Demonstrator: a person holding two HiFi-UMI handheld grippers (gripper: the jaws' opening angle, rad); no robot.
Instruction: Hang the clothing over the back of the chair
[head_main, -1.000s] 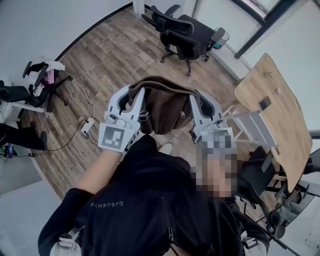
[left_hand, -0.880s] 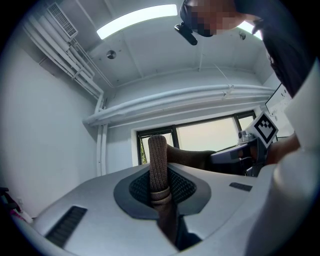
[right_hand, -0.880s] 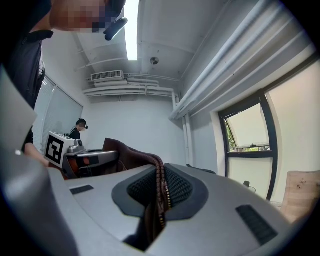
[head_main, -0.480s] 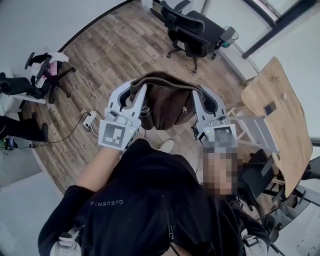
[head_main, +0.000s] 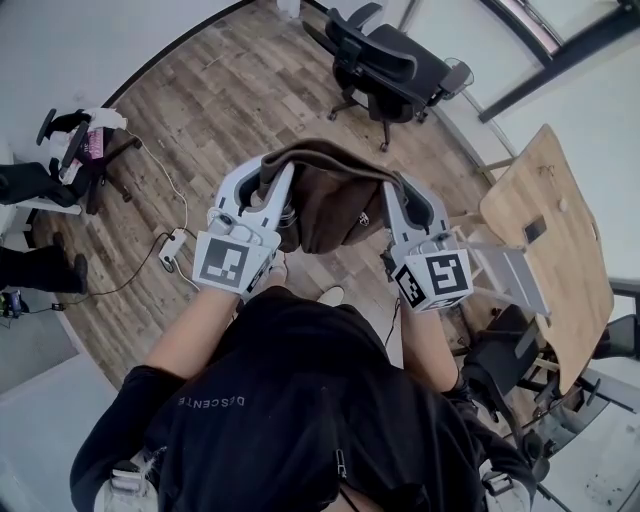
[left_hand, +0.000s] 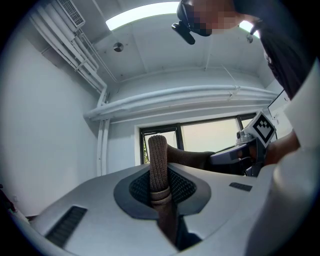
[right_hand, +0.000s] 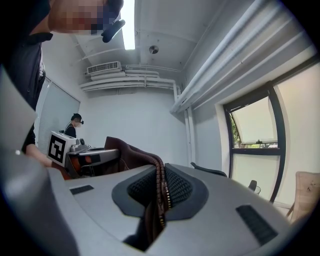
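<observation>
While both tongs clamp the brown clothing (head_main: 328, 205) and hold it stretched in the middle of the head view, the black office chair (head_main: 388, 62) stands well apart from it at the upper centre of the frame, out past the jaw tips. The left gripper (head_main: 277, 182) is nipped narrow on a ribbed hem and the right gripper (head_main: 395, 192) on a zippered edge. In both gripper views the pads press on cloth.

The clothing's long axis runs left to right across the frame, from one gripper to the other, and the slack sags back toward the person (head_main: 300, 400). The chair sits a little right of the clothing's middle, so I judge the right gripper the nearer one.

Which way the chair's backrest faces is hard to make out from this steep angle. The clothing's lower part is hidden behind the grippers and the person's torso, and neither gripper view shows the chair plainly.
</observation>
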